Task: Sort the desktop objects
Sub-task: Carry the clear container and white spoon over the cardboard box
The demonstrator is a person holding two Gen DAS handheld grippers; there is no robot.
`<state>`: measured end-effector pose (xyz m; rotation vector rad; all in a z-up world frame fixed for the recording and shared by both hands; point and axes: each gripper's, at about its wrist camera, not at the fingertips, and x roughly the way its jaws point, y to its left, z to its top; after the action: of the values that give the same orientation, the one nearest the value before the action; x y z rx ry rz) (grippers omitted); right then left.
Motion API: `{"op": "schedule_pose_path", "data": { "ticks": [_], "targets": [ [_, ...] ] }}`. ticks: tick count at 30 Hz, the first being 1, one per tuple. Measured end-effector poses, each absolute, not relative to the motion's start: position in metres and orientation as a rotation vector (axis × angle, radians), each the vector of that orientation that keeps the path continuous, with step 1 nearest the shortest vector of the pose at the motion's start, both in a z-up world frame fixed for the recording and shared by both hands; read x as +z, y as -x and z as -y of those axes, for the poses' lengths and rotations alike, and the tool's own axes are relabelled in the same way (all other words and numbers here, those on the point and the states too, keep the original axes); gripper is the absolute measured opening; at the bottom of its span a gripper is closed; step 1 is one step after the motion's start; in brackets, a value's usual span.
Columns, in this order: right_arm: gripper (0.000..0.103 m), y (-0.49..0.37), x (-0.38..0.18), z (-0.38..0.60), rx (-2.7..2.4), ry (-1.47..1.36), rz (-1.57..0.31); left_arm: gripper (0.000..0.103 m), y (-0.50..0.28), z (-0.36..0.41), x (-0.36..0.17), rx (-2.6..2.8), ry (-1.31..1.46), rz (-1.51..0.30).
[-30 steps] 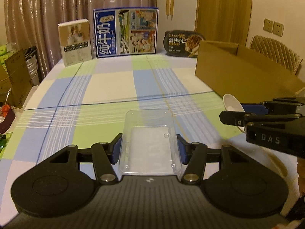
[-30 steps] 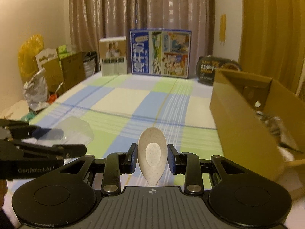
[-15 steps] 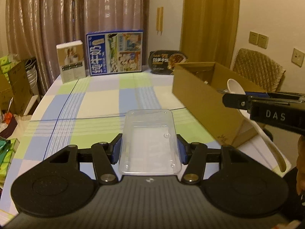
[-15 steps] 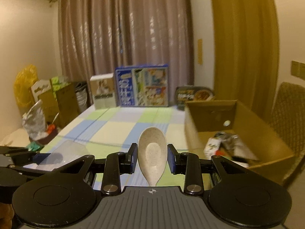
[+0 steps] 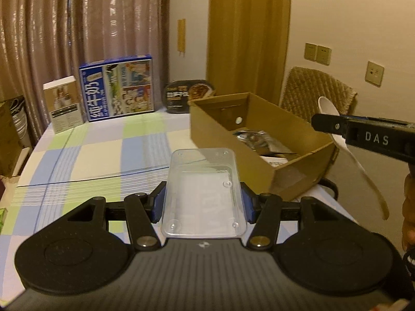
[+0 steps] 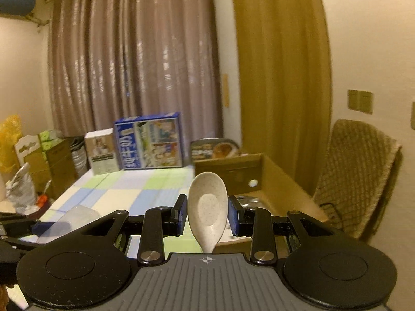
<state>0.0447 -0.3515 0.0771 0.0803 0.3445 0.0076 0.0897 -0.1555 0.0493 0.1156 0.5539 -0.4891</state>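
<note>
My left gripper [image 5: 203, 202] is shut on a clear plastic tray [image 5: 203, 191], held level above the checked tablecloth [image 5: 103, 155], just left of an open cardboard box [image 5: 259, 140]. My right gripper [image 6: 207, 213] is shut on a speckled beige spoon [image 6: 207, 207], bowl end pointing forward. In the left wrist view the right gripper [image 5: 334, 127] holds the spoon [image 5: 358, 163] high beside the box's right side, handle hanging down. The box [image 6: 269, 178] holds several packets. The tray also shows in the right wrist view [image 6: 70, 220] at lower left.
At the table's far end stand a blue milk carton box [image 5: 118, 88], a small white box [image 5: 64, 103] and a black food tray [image 5: 188, 94]. A wicker chair [image 5: 316, 90] stands right of the box. Bags and cartons [image 6: 28, 160] sit left of the table.
Both grippers have risen and turned right with their loads. The cardboard box's inside now shows in both views, and the spoon sits higher beside the box.
</note>
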Motion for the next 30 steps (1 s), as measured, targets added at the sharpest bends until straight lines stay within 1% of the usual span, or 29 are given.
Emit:
{"op": "schedule_pose_path", "data": {
  "ticks": [13,30],
  "targets": [
    [0.029,-0.042,0.078,0.395,-0.070,-0.111,-0.341,0.052,-0.098,0.196,0.050,-0.534,-0.131,-0.566],
    [0.030,-0.069,0.072,0.450,-0.080,-0.151,-0.369,0.052,-0.149,0.265,0.055,-0.577,-0.093,-0.579]
  ]
}}
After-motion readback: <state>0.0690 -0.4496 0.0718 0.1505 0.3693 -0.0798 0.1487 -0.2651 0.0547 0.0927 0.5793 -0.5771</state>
